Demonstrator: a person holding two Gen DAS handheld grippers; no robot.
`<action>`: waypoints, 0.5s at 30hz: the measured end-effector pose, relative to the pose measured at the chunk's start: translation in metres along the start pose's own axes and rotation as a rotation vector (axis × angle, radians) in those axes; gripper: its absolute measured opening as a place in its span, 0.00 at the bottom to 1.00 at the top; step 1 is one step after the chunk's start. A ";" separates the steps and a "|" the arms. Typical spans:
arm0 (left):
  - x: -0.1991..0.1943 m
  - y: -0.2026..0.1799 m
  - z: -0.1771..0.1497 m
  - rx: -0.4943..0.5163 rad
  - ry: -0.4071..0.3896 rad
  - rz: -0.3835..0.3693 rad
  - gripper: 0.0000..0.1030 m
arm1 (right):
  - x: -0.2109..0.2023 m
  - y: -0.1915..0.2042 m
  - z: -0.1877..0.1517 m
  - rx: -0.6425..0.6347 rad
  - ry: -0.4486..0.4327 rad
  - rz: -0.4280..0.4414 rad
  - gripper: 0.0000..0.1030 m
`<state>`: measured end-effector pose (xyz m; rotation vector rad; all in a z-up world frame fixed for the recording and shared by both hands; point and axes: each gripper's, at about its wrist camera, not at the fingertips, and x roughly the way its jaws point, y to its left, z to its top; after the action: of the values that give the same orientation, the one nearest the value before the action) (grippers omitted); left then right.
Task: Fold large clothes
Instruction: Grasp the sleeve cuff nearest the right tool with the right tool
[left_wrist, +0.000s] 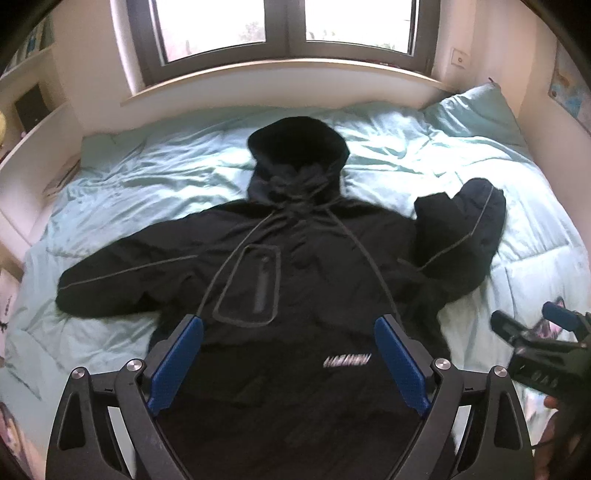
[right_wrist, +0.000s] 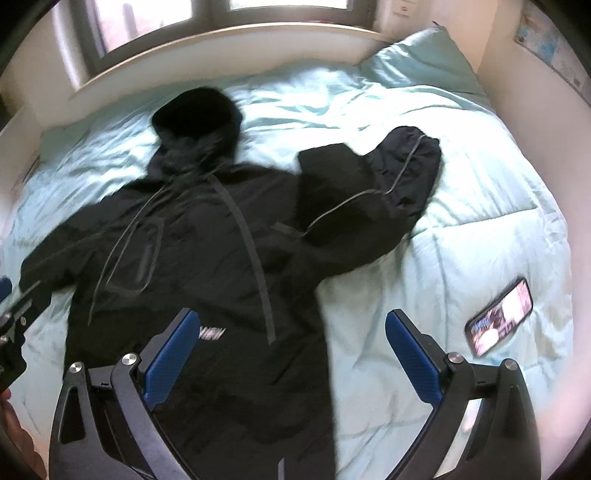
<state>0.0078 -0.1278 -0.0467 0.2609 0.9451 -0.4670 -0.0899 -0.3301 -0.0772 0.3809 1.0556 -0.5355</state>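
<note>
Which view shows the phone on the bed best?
The right wrist view: the whole phone lies on the duvet, screen lit. In the left wrist view the right gripper hides most of it.

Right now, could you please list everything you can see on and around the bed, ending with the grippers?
Jacket: one, black with hood, spread front up on the bed; one sleeve bunched back on itself, the other stretched out.
Duvet: one, pale turquoise, covering the bed.
Pillow: one, turquoise, far corner by the wall.
Phone: one, screen lit, on the duvet beside the jacket.
Window: one, dark frame, behind the bed.
Left gripper: blue pads, open, above the jacket.
Right gripper: blue pads, open, over the jacket's edge.
</note>
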 end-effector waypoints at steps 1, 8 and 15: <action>0.007 -0.005 0.004 -0.007 -0.007 -0.010 0.91 | 0.008 -0.011 0.010 0.015 -0.008 -0.006 0.98; 0.088 -0.051 0.053 -0.097 0.044 -0.132 0.92 | 0.096 -0.114 0.099 0.174 -0.030 -0.024 0.90; 0.177 -0.115 0.088 -0.003 0.094 -0.118 0.91 | 0.184 -0.200 0.172 0.255 -0.009 -0.066 0.90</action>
<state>0.1024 -0.3114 -0.1449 0.2269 1.0570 -0.5649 -0.0132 -0.6271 -0.1731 0.5683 0.9959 -0.7331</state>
